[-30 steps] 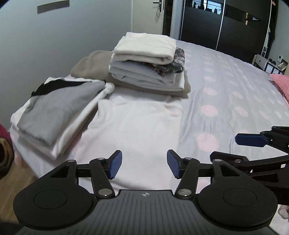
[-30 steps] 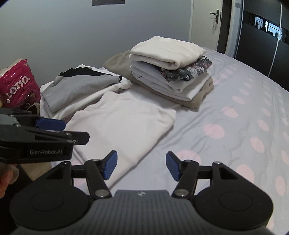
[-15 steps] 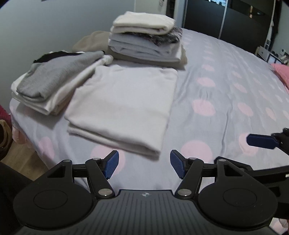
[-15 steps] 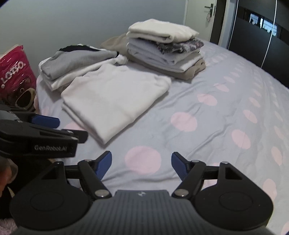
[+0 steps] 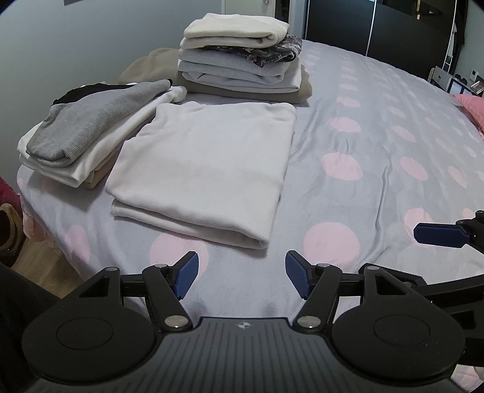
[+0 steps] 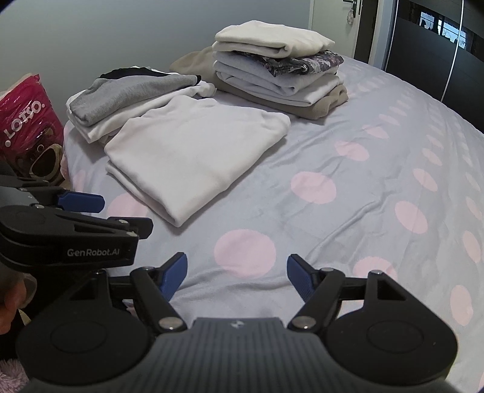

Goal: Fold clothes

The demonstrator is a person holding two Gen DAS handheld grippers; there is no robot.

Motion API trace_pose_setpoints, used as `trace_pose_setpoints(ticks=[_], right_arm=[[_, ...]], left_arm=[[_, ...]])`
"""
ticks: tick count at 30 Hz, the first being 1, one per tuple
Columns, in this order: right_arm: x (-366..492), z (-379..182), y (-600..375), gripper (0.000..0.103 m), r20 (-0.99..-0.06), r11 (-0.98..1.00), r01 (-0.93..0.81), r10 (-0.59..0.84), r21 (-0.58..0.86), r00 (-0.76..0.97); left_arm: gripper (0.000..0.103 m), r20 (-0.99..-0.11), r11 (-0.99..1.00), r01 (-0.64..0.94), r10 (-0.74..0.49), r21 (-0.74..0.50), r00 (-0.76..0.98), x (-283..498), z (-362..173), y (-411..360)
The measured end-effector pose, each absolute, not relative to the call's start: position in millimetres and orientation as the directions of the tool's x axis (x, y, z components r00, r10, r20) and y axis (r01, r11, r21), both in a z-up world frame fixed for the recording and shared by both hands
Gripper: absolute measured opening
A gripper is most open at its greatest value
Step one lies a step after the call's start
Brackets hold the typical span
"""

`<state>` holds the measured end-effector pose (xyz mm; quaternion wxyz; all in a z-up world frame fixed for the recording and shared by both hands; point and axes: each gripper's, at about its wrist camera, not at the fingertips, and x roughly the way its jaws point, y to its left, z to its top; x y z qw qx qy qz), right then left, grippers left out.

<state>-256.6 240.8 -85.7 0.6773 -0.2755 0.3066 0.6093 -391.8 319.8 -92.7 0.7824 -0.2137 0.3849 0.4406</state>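
Note:
A folded white garment (image 5: 208, 163) (image 6: 193, 151) lies flat on the dotted grey bedspread (image 5: 363, 169) (image 6: 348, 169). My left gripper (image 5: 242, 276) hovers just short of its near edge, open, nothing between its blue pads. My right gripper (image 6: 236, 276) stands open over bare bedspread to the right of the garment, also holding nothing. One of its blue fingertips (image 5: 438, 234) shows at the right edge of the left wrist view. The left gripper's body (image 6: 69, 238) shows at the left of the right wrist view.
A tall stack of folded clothes (image 5: 242, 57) (image 6: 278, 63) sits behind the garment. A lower pile topped by a grey knit (image 5: 90, 127) (image 6: 127, 93) lies at its left. A pink package (image 6: 24, 121) stands off the bed's left edge. Dark wardrobe doors (image 5: 378, 27) are beyond.
Both grippers drew back toward the near edge of the bed and sank, leaving the white garment lying folded. Both sets of jaws stand a little wider than before.

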Motion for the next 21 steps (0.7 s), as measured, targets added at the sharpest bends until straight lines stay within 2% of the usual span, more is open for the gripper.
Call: trace_pose_setpoints(ticks=[21], right_arm=[[-257.2,-84.1,241.1,0.075,-0.748,0.109,-0.994,0.66,0.003,0.07]], left_arm=[[0.069,-0.779,0.52,-0.854,0.538,0.005,0.323,-388.5,-88.3,317.8]])
